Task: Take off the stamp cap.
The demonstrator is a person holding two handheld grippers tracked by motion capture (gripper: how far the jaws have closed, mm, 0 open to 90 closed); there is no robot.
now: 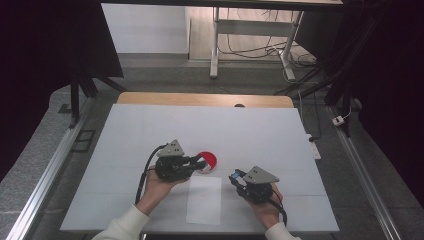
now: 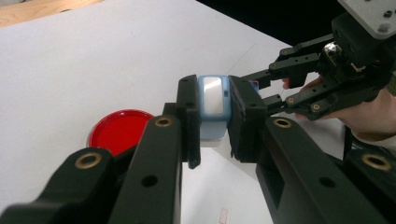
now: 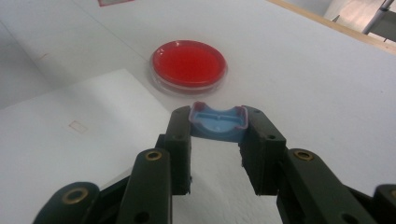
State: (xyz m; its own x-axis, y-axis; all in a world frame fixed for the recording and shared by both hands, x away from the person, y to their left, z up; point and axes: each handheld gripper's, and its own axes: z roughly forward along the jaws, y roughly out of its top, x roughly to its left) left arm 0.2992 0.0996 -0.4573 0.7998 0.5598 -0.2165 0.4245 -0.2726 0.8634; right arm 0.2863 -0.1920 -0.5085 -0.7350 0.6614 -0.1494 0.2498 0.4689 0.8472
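The left gripper (image 2: pixel 214 122) is clamped on a pale blue block with a shiny face (image 2: pixel 213 100), held up off the white surface (image 2: pixel 70 65). The right gripper (image 3: pixel 215 135) grips a blue curved cap (image 3: pixel 218 122). A red dish (image 3: pixel 188 63) sits on the surface just beyond the right gripper's tips, below and beside the left gripper

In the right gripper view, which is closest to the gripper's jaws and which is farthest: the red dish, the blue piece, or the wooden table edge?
1. Blue piece: clamped between the right gripper's jaws.
2. Red dish: just beyond, on the white sheet.
3. Wooden table edge: far off, at the upper right.
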